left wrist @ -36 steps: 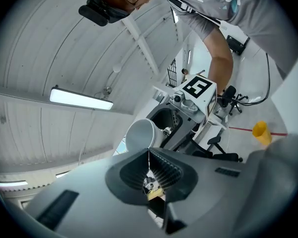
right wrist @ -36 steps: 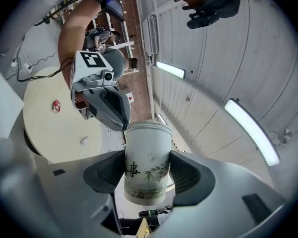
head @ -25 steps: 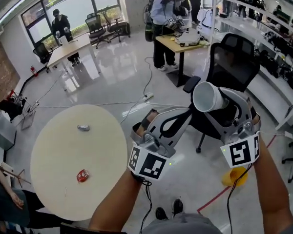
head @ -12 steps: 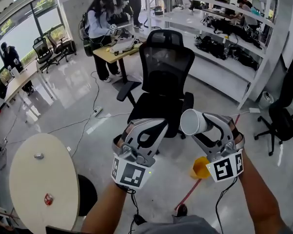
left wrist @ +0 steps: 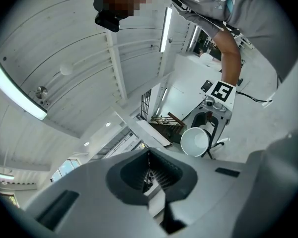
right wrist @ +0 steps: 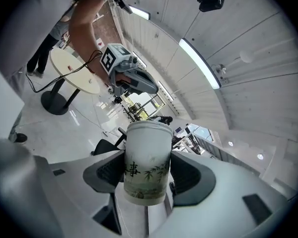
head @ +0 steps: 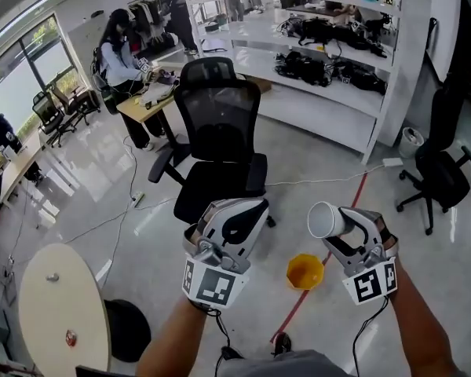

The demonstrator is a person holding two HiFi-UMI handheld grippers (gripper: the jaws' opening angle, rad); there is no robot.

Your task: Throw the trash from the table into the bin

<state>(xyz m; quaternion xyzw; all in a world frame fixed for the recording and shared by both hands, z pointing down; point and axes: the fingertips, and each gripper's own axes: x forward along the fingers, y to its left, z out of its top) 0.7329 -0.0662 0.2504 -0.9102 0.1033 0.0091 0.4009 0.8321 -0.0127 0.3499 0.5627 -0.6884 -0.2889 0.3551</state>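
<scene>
The right gripper [head: 341, 223] has its jaws closed on a white paper cup [head: 327, 220], right of centre in the head view. In the right gripper view the cup [right wrist: 146, 167] stands upright between the two jaws, gripped on both sides, with black characters and green bamboo leaves printed on it. The left gripper [head: 231, 210], at the centre of the head view, has its jaws pressed together with nothing between them, as the left gripper view shows [left wrist: 149, 172]. A small yellow bin [head: 304, 272] stands on the floor between the two grippers, lower in the frame. The round worktop [head: 39, 320] lies at the lower left, well apart from the bin, and carries a red piece of trash [head: 71, 338] and a small grey piece [head: 52, 276]. A black office chair [head: 216, 144] stands above the grippers.
</scene>
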